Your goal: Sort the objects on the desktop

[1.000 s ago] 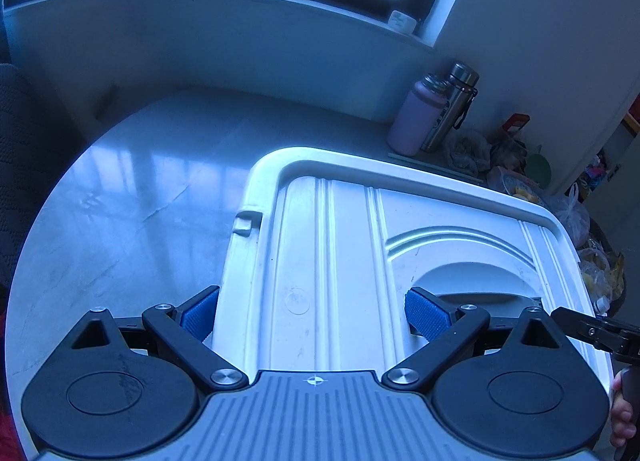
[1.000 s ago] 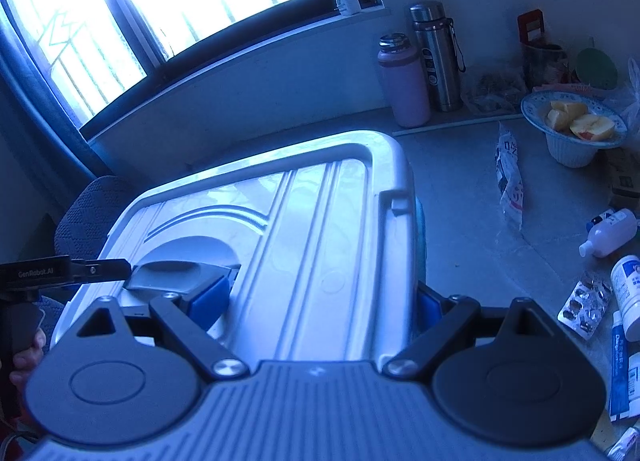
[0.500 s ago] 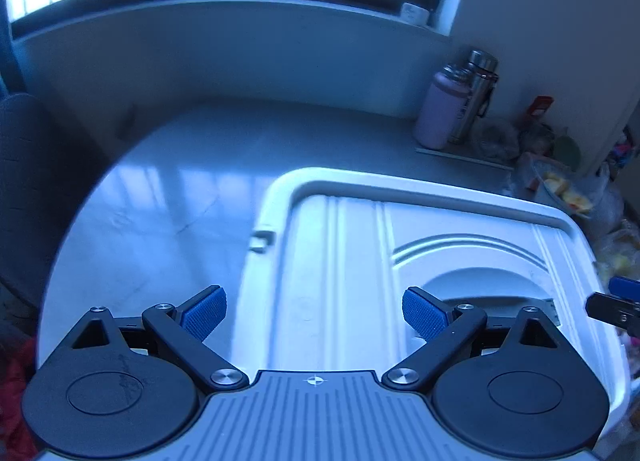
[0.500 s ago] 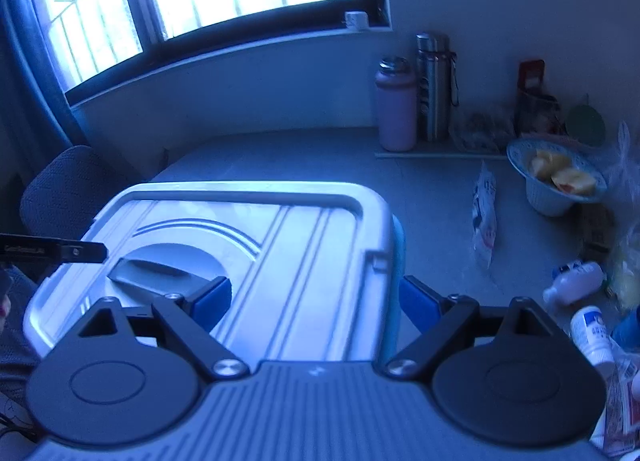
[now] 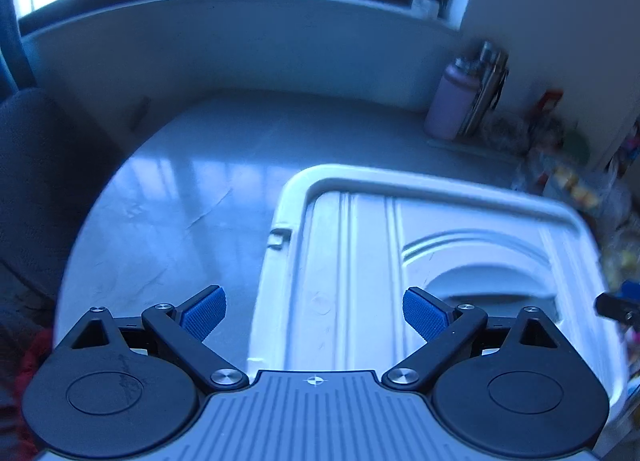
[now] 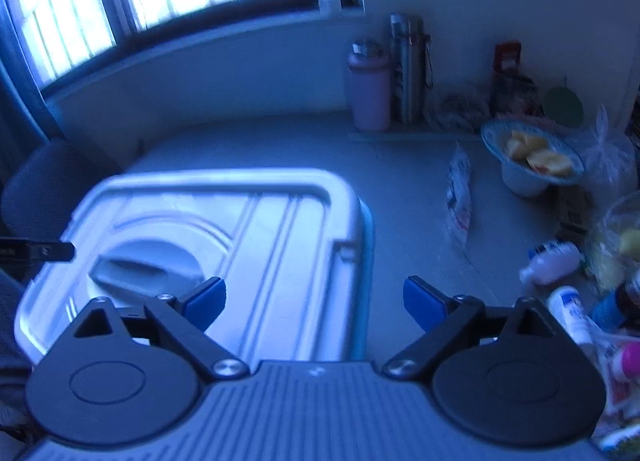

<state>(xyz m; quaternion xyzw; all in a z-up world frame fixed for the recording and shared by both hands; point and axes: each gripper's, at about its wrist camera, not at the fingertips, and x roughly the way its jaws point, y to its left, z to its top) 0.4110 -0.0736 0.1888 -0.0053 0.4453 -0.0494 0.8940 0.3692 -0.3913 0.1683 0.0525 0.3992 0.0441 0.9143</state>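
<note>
A white lidded storage box [image 5: 420, 261] with a recessed handle sits on the grey desk [image 5: 192, 197]. My left gripper [image 5: 314, 311] hangs open above the box's left edge, holding nothing. In the right wrist view the same box [image 6: 224, 229] lies at lower left, and my right gripper [image 6: 314, 301] is open above its right edge, empty. Small bottles [image 6: 554, 259] and tubes [image 6: 572, 313] lie scattered on the desk at the right. The tip of the other gripper shows at the edge of each view.
A pink flask [image 6: 370, 91] and a steel flask [image 6: 408, 69] stand against the back wall under the window. A bowl of cut fruit [image 6: 530, 159], a snack packet [image 6: 460, 193] and plastic bags crowd the right side. A dark chair [image 5: 44, 181] stands at the left.
Both grippers have pulled back and risen from the box lid, which they straddled a second ago. The box now sits farther below and the views are motion-blurred.
</note>
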